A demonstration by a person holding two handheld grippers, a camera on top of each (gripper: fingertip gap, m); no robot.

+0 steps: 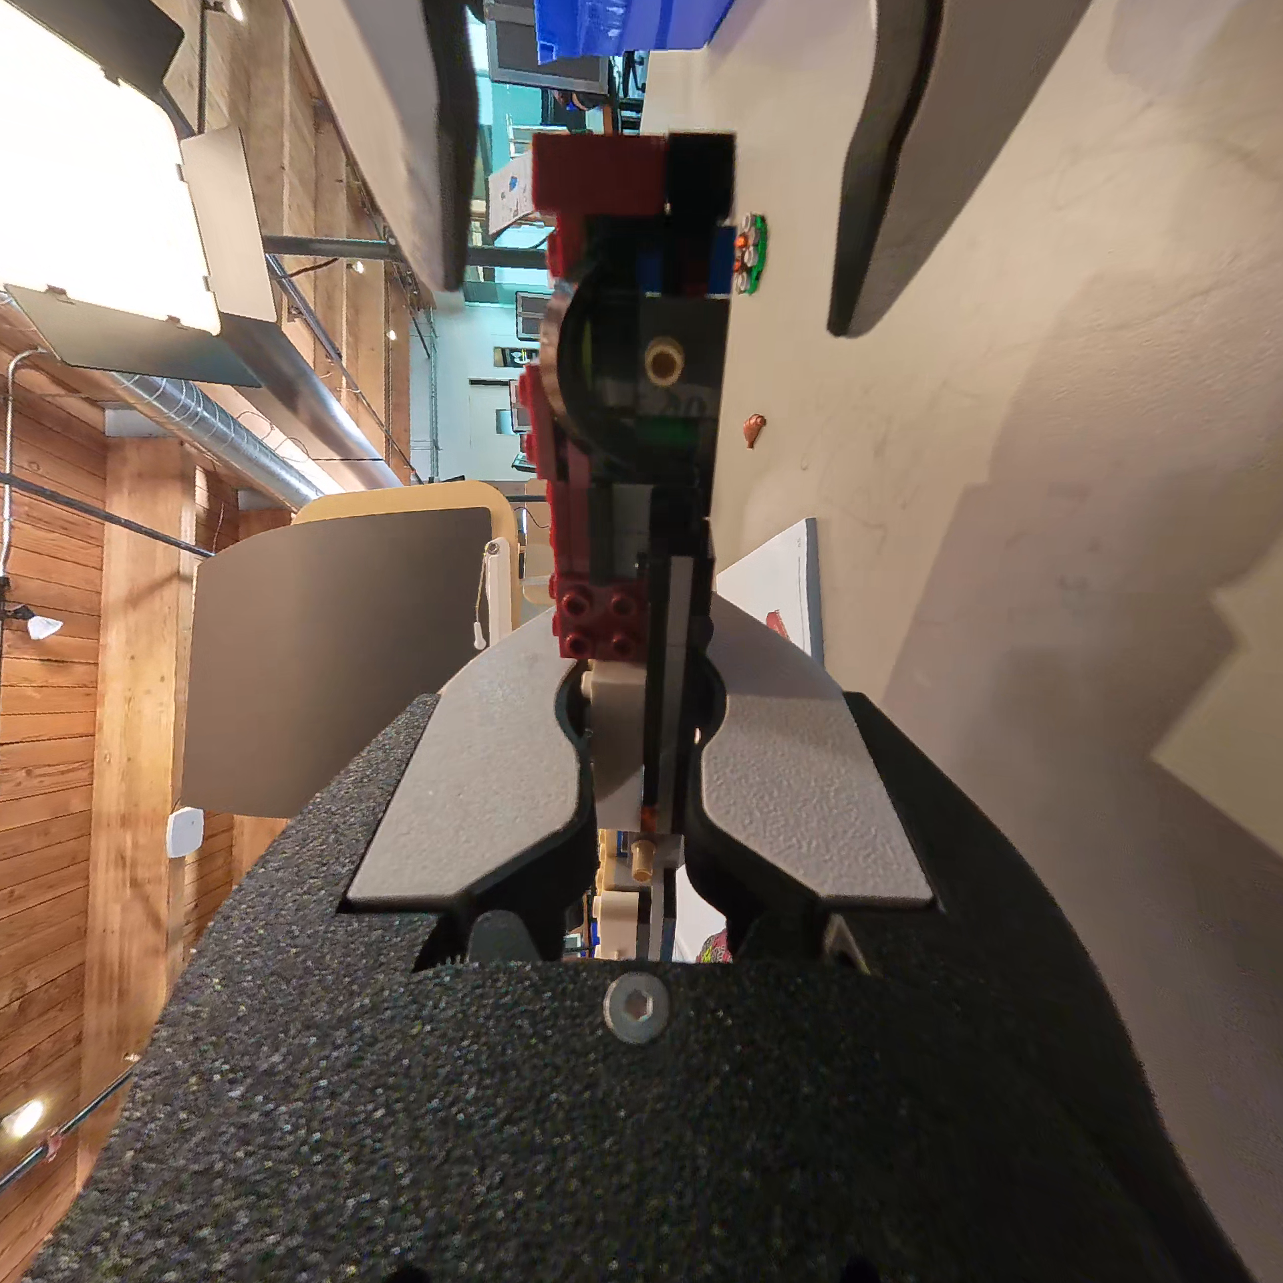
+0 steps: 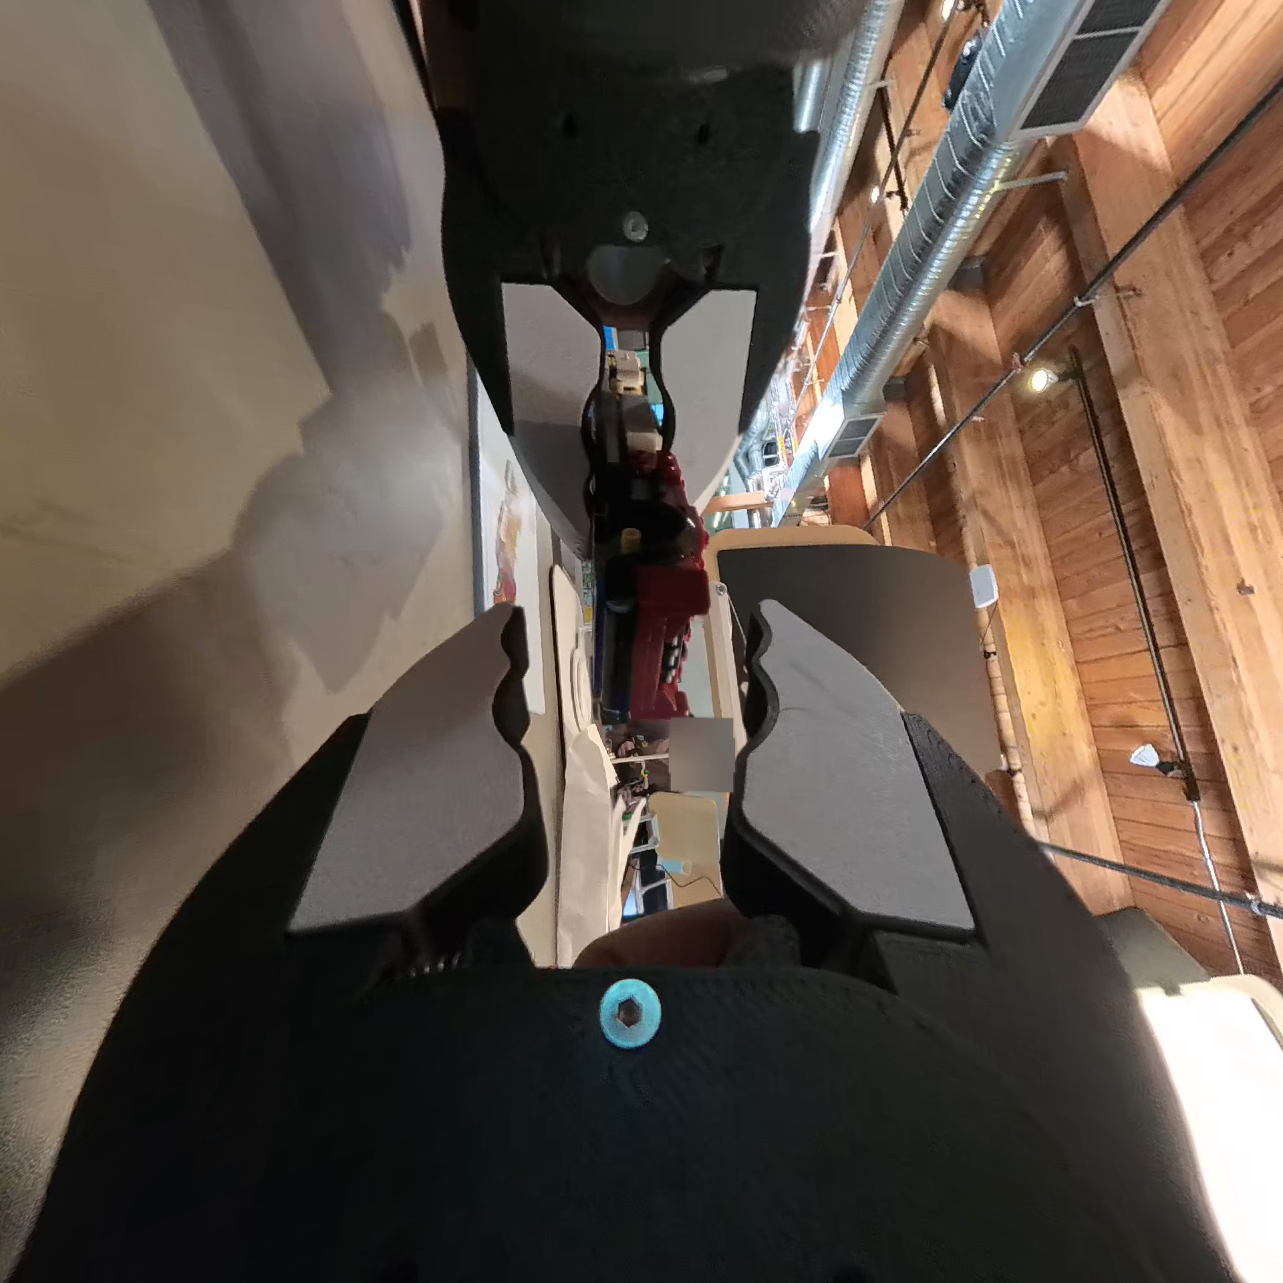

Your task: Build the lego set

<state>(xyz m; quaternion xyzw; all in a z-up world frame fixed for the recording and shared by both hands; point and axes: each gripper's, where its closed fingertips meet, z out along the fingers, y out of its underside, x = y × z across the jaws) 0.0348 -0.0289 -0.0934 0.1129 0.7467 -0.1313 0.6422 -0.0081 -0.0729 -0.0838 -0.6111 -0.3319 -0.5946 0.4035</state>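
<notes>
Left wrist view: the left gripper pinches a dark red and black brick model held up beside the pale table. The right gripper faces it, jaws spread, empty.

left tongs clamped (gripping), right tongs — apart

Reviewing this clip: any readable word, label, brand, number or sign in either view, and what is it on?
None can be read.
White printed sheet: a red picture shows, any print is too small.
Brick model clamped in the left gripper: pale marks on a black part, blurred.
</notes>
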